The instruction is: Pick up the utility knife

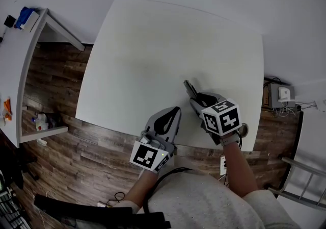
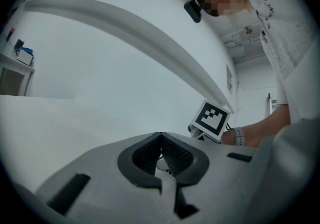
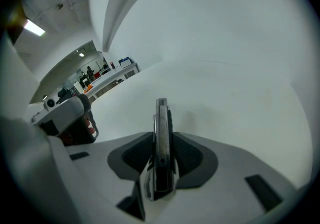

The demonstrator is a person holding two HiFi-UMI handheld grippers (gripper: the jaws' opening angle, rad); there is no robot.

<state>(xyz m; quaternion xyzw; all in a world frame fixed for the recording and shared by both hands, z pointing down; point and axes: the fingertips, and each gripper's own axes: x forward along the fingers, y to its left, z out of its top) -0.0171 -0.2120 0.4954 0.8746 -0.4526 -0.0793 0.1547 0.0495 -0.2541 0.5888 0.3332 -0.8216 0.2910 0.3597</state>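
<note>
Seen from above: one white square table (image 1: 153, 44) over dark wood-plank floor (image 1: 61, 85), with two grey hand-held two-jaw grippers near its front edge, each carrying one black-and-white marker cube. Left gripper (image 1: 174, 112) level at the table's front edge, its two dark ribbed pads (image 2: 175, 155) pressed together at the tips, nothing between them. Just beside it, the right gripper (image 1: 197, 101), tilted downward over the front right part of the table and pinching one slim dark grey utility knife (image 3: 161, 138) with a metal edge. Knife held on edge between the two pads, one pad against each flat side, its front end sticking out past the jaw tips toward the middle of the table. No telling whether the knife's end touches the tabletop. Two forearms of one person in a pale grey sweater (image 1: 214, 202) at the bottom of the head view. One white shelf unit (image 1: 25, 70) at far left, with a few small items too small to identify.
</note>
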